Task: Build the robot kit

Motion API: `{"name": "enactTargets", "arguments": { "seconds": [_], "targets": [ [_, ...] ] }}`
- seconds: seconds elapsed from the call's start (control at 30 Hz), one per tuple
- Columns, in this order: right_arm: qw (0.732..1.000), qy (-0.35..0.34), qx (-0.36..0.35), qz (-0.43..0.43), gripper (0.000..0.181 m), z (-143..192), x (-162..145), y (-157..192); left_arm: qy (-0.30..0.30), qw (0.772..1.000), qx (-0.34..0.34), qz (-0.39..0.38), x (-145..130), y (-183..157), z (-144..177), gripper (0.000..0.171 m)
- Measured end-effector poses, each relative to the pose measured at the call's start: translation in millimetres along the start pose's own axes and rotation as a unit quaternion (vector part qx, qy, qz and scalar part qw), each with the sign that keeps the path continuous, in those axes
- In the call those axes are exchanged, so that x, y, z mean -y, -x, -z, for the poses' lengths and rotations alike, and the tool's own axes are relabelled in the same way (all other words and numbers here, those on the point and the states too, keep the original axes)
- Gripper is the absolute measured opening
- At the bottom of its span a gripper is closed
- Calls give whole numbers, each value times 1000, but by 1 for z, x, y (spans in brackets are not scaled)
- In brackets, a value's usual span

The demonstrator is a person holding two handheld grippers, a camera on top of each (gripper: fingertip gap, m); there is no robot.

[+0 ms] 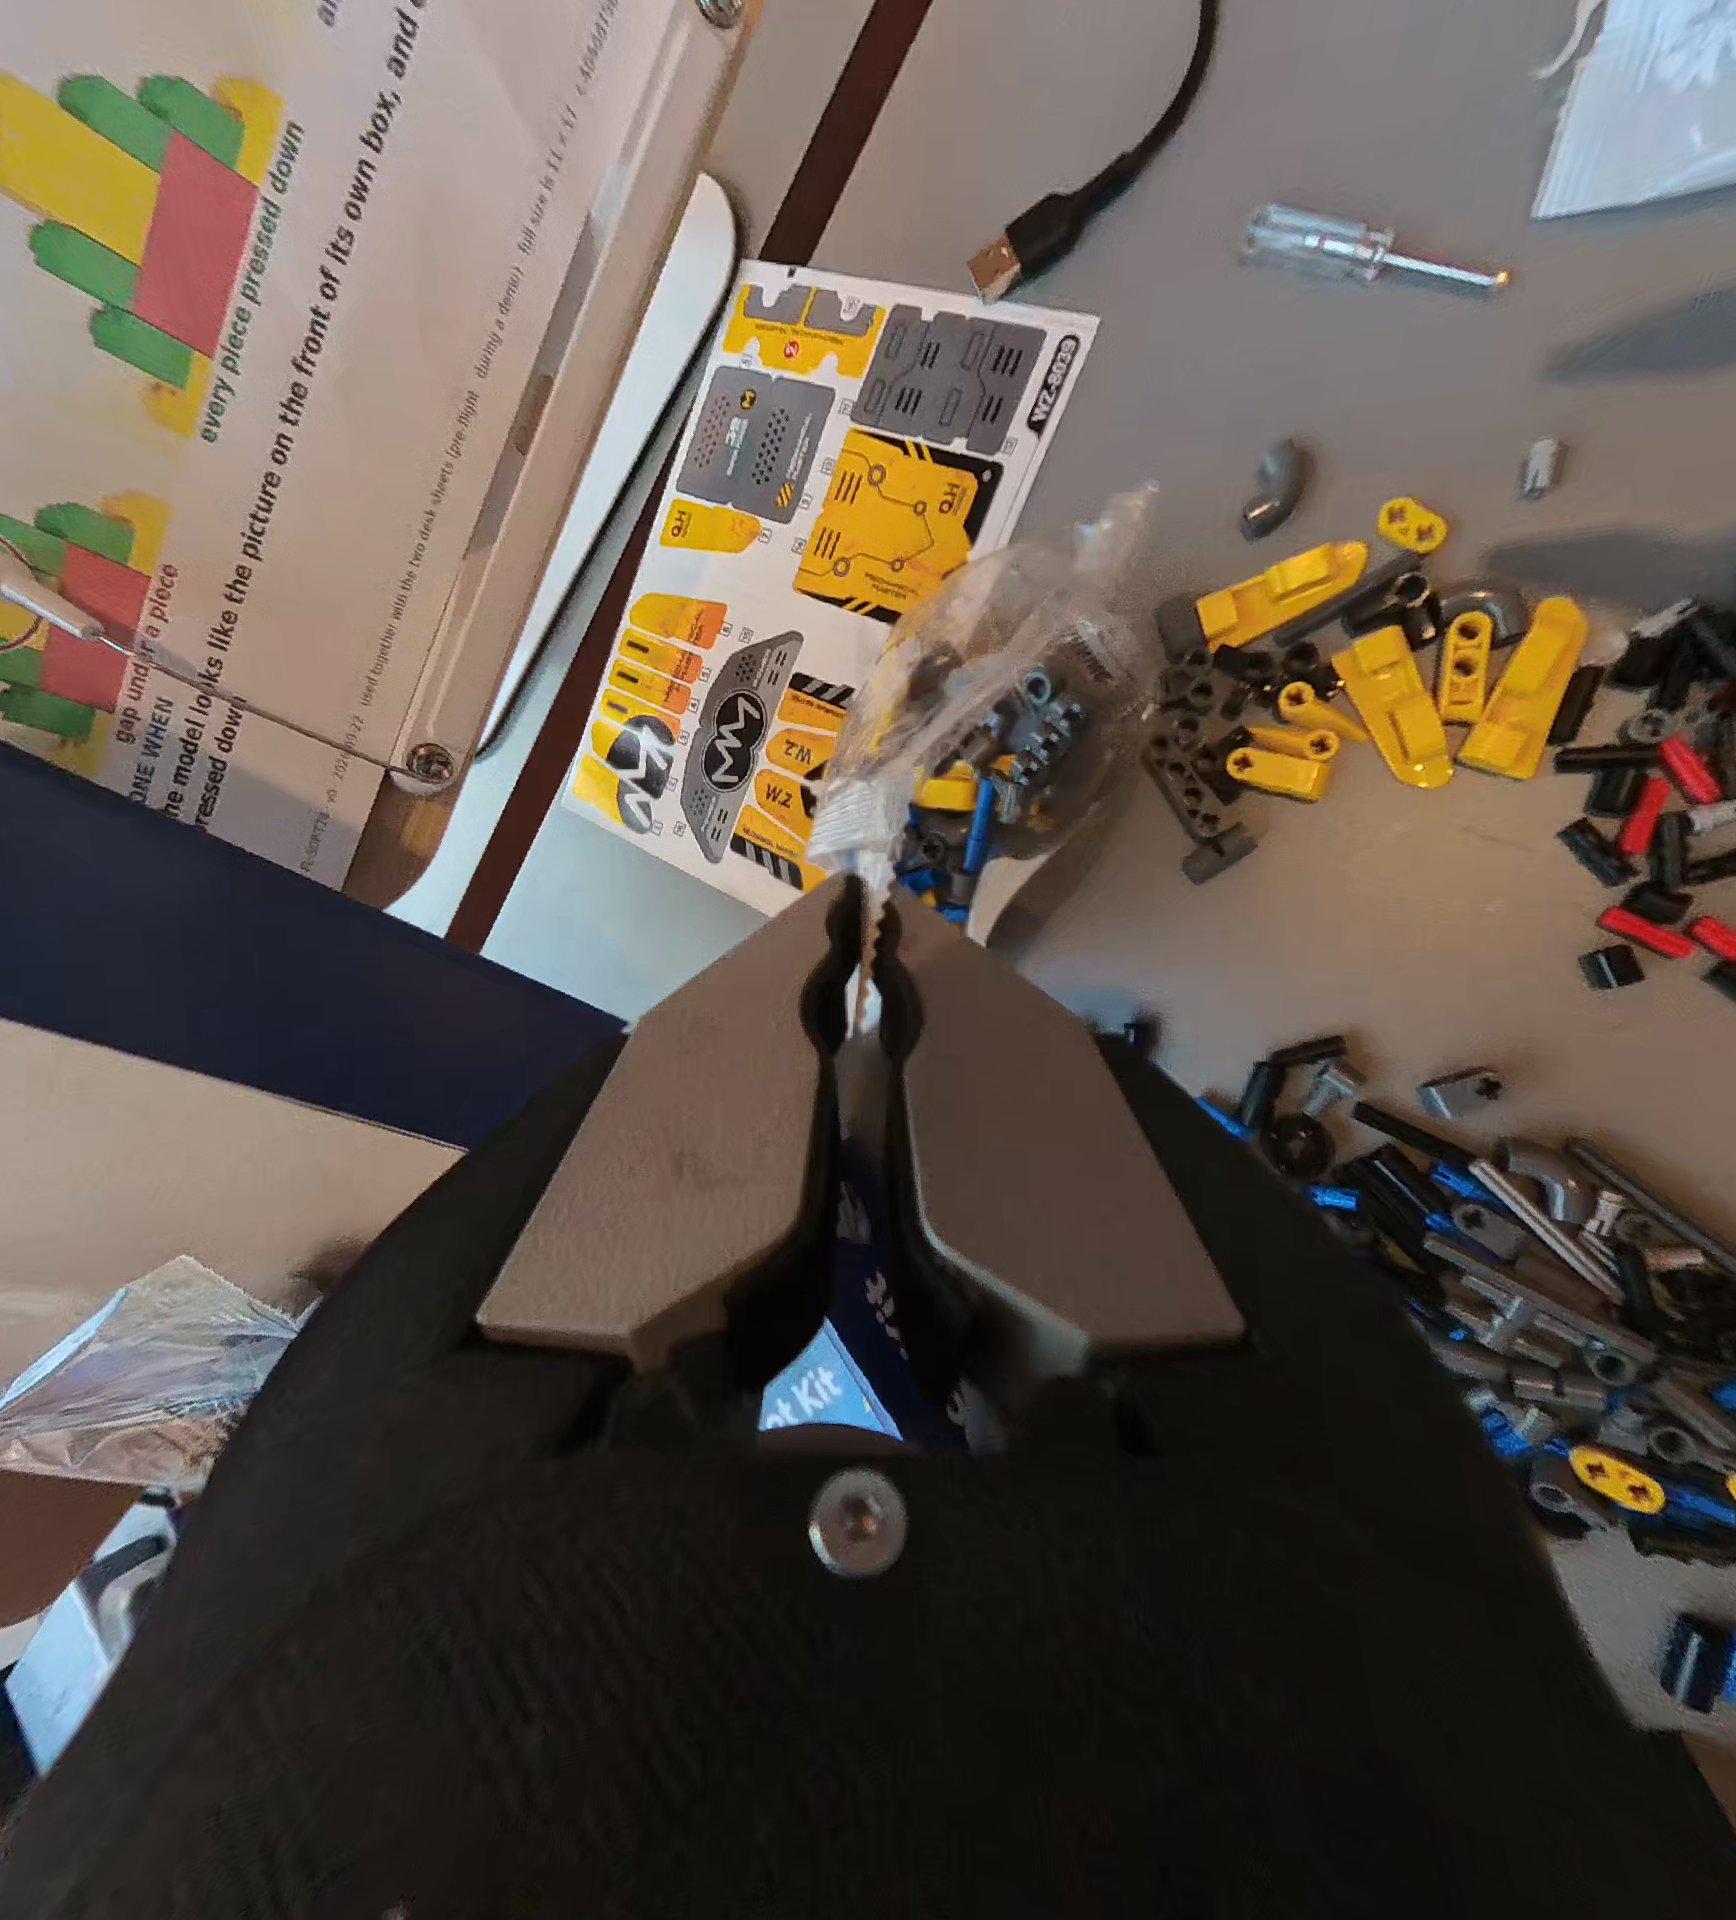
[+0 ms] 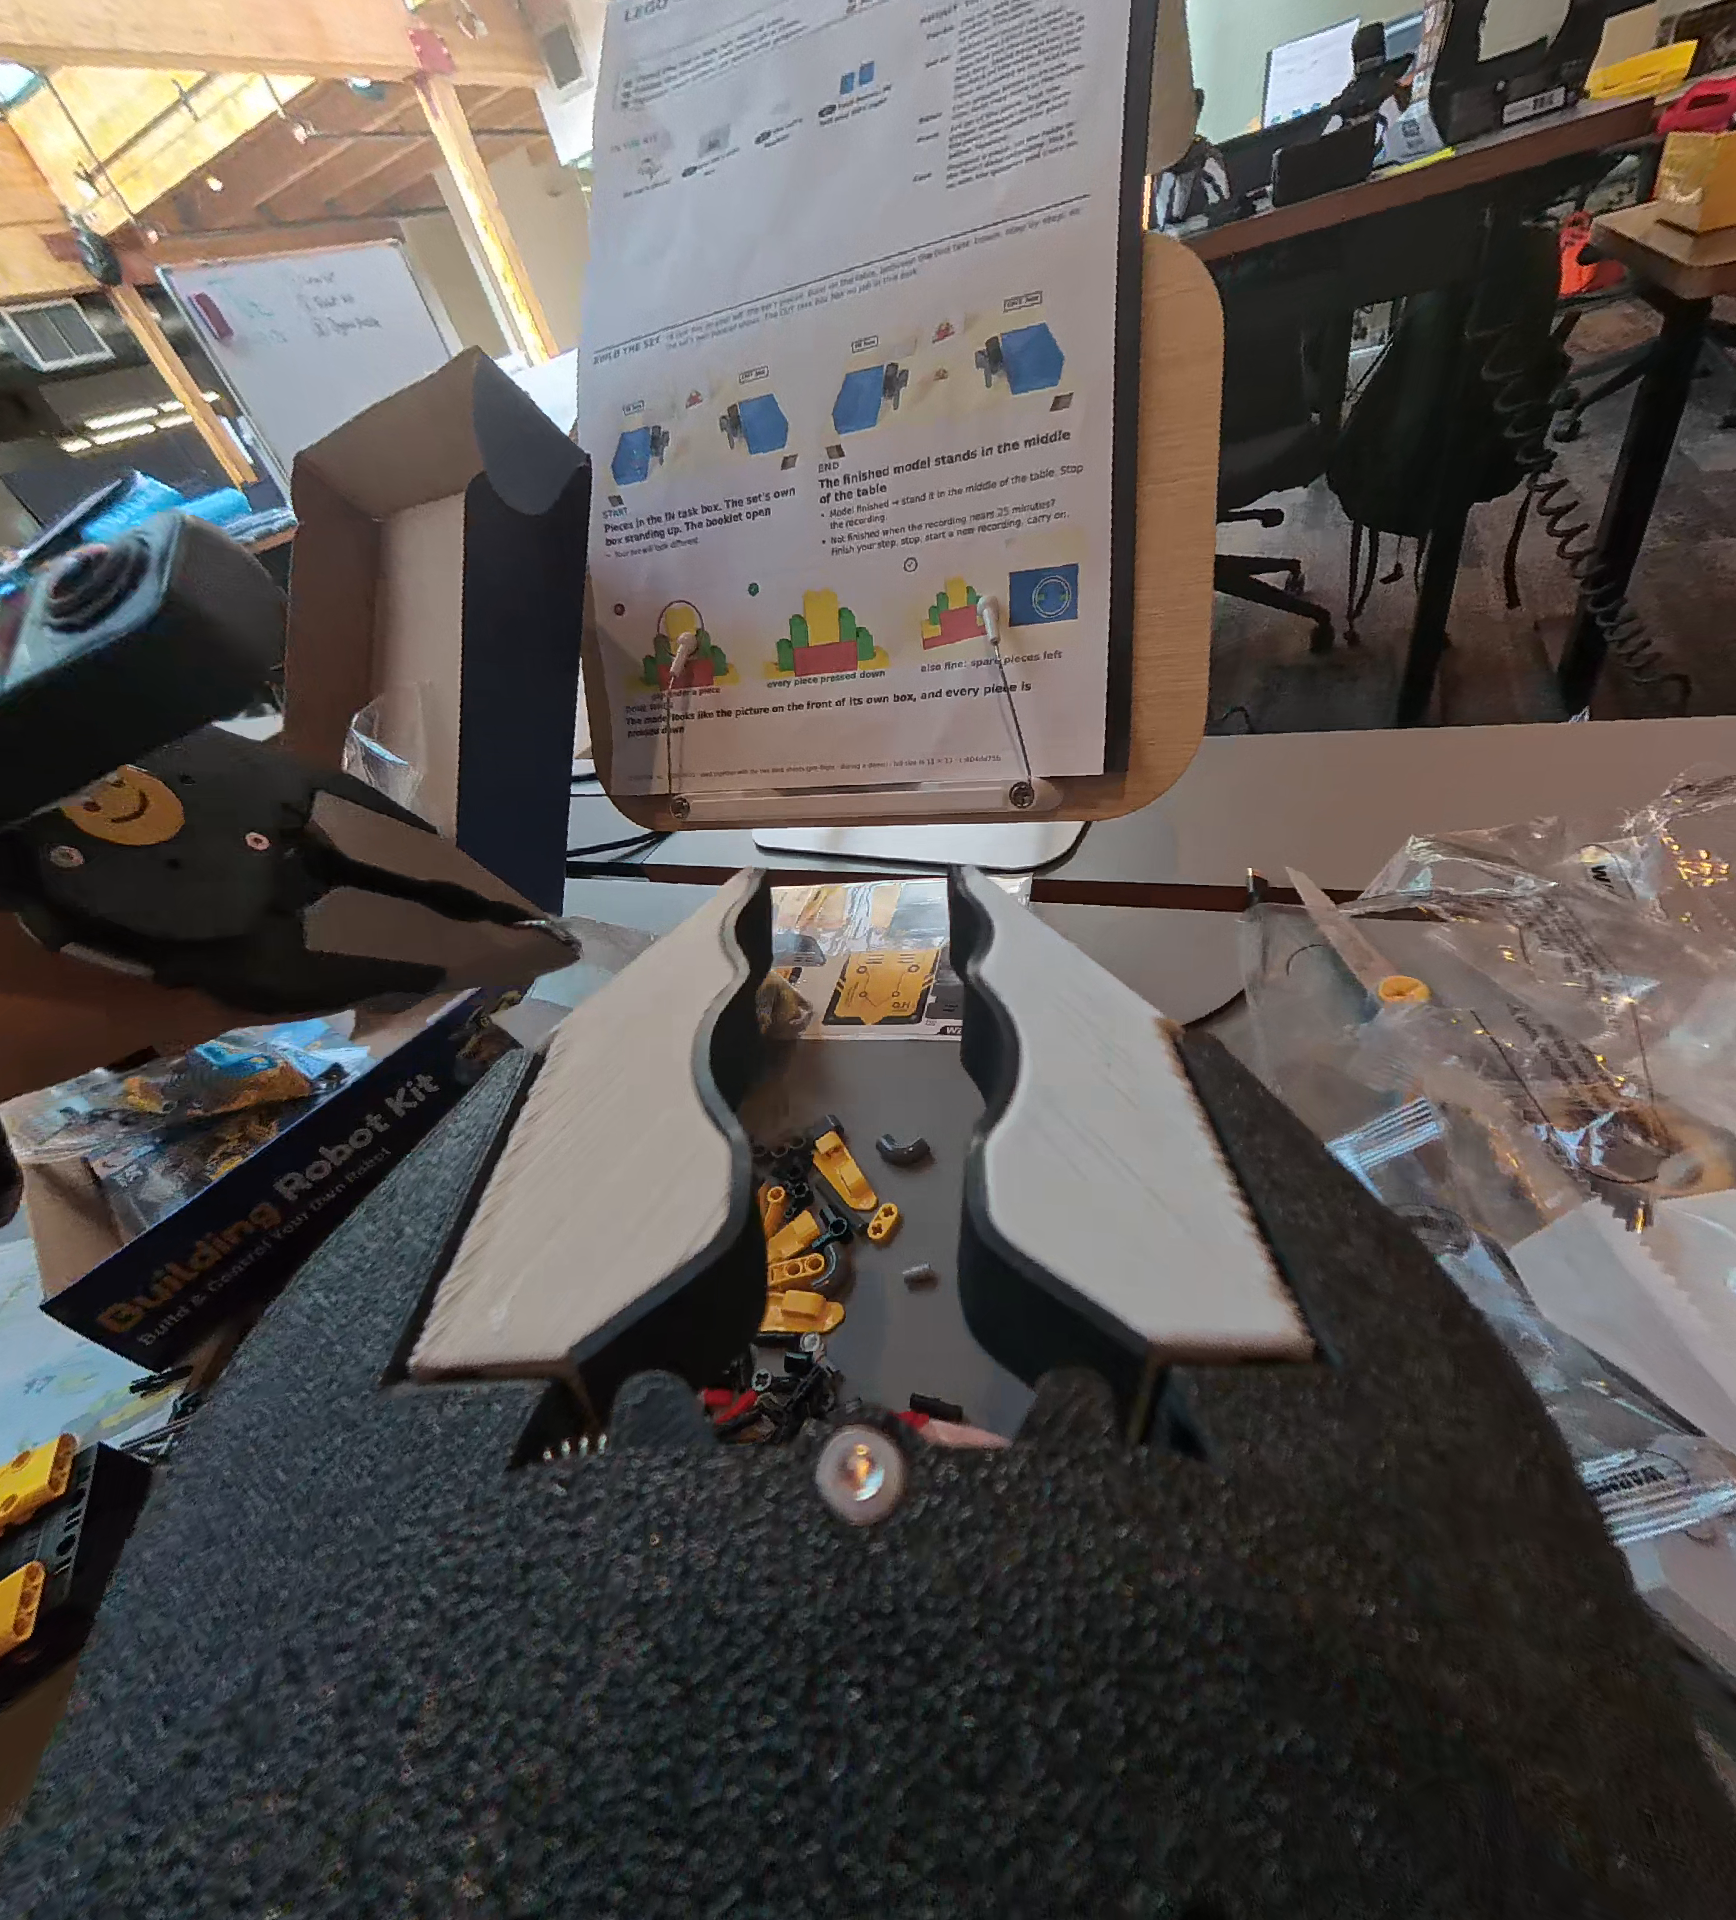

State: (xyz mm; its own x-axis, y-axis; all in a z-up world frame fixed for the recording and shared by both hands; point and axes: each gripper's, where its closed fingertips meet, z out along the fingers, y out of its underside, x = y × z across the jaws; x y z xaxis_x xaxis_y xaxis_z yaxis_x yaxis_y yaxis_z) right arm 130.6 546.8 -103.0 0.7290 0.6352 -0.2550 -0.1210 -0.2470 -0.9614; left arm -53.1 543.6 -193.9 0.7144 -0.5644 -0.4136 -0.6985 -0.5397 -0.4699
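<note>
My left gripper [image 1: 859, 896] is shut on the serrated edge of a clear plastic bag [image 1: 989, 665]. The bag holds small blue, grey and yellow building parts and hangs past the fingertips above the grey table [image 1: 1311, 935]. The left gripper also shows at the left of the right wrist view [image 2: 542, 935], with its fingers together. My right gripper [image 2: 859, 894] is open with nothing between its pads. It hovers over loose yellow and black parts [image 2: 812, 1216] on the table.
A sticker sheet [image 1: 843, 561] lies under the bag. Yellow parts [image 1: 1363, 665], black and red pins [image 1: 1716, 748] and a blue-grey pile [image 1: 1550, 1330] are spread to the right. An instruction board [image 2: 843, 416], an open dark blue box [image 2: 490, 623] and several plastic bags [image 2: 1570, 1039] stand around. Some 20 cm of space lies between my two pairs of fingers.
</note>
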Motion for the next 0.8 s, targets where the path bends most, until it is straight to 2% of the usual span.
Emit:
{"name": "enactTargets", "arguments": {
  "seconds": [0.3,0.47,0.63,0.8],
  "targets": [
    [1000,1,26,-17,36,-1,-2,4,-35,999,-21,-28,1,-15,17,0],
    [997,6,82,0,39,-8,-8,44,-37,995,-2,-88,-8,-27,20,0],
    [990,46,121,63,41,-20,-32,91,-78,989,33,-119,5,-23,28,0],
    [987,61,136,63,43,-23,-42,101,-112,978,54,-169,18,-26,49,0]
  ]
}}
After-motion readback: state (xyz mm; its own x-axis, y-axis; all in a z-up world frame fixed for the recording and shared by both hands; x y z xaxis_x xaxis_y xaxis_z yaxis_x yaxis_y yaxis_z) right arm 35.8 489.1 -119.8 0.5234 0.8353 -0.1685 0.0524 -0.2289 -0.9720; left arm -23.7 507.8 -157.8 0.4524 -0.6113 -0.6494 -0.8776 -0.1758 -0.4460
